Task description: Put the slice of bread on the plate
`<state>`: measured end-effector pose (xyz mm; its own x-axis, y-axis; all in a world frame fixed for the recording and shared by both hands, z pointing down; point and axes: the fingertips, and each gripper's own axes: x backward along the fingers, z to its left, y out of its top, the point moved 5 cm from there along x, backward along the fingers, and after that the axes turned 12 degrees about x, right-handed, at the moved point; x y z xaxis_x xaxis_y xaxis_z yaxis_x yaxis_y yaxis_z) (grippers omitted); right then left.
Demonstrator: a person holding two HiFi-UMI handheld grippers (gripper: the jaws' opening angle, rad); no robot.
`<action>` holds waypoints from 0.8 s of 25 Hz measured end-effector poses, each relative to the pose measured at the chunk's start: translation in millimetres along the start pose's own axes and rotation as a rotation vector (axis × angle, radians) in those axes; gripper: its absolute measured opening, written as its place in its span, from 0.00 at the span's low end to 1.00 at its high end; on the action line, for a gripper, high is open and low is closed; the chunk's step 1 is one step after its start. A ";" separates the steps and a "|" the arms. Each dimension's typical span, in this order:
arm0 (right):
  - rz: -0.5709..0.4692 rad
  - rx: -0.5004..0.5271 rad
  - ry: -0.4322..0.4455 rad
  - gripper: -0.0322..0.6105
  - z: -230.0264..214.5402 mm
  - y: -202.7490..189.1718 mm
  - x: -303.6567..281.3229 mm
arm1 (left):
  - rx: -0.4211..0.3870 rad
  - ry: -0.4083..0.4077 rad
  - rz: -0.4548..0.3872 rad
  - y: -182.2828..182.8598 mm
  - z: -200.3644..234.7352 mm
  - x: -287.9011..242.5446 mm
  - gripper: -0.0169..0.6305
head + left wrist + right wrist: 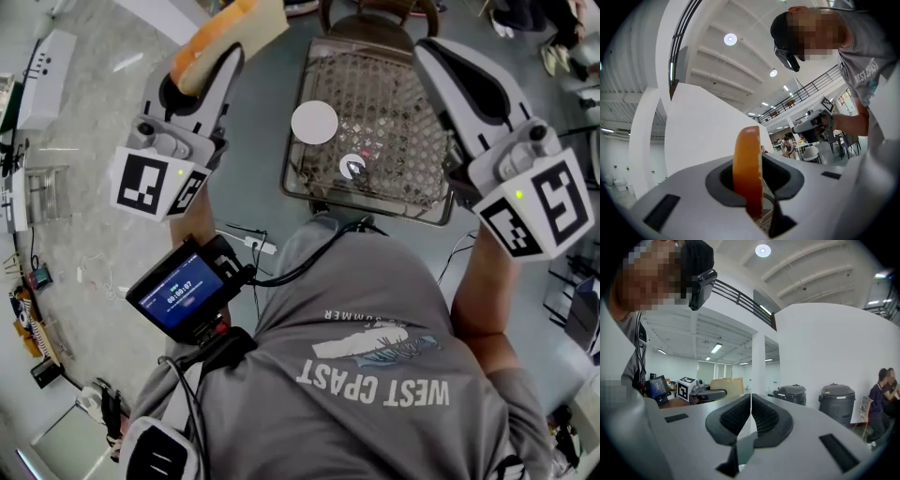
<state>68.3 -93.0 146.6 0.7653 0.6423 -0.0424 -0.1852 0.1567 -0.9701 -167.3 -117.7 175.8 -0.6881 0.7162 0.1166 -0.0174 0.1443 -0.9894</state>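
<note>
While the left gripper (221,64) clamps the bread slice (234,28) and the right gripper (433,54) is closed empty, a "WEST" shirt (375,319) sits below the wicker table (403,141) and its white plate (314,123).

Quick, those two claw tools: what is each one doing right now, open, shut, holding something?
The left gripper is closed on the slice of bread.
The right gripper is closed, with nothing between its jaws.
</note>
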 end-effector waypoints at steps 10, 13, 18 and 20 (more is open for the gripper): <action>0.018 -0.024 -0.018 0.06 4.8 -7.4 4.8 | 0.023 0.000 0.047 -23.2 7.1 -4.2 0.18; 0.024 -0.021 -0.019 0.06 4.4 -6.3 5.0 | 0.035 0.000 0.061 -31.1 9.2 -6.7 0.18; 0.029 -0.036 -0.025 0.06 4.4 -10.3 7.3 | 0.053 0.003 0.088 -46.9 13.4 -9.6 0.18; 0.032 -0.035 -0.027 0.06 4.5 -10.1 7.5 | 0.061 0.004 0.100 -53.8 15.5 -11.0 0.18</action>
<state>73.1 -86.4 157.2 0.7425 0.6665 -0.0674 -0.1871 0.1097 -0.9762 -170.0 -144.0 226.3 -0.6854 0.7280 0.0169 0.0073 0.0301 -0.9995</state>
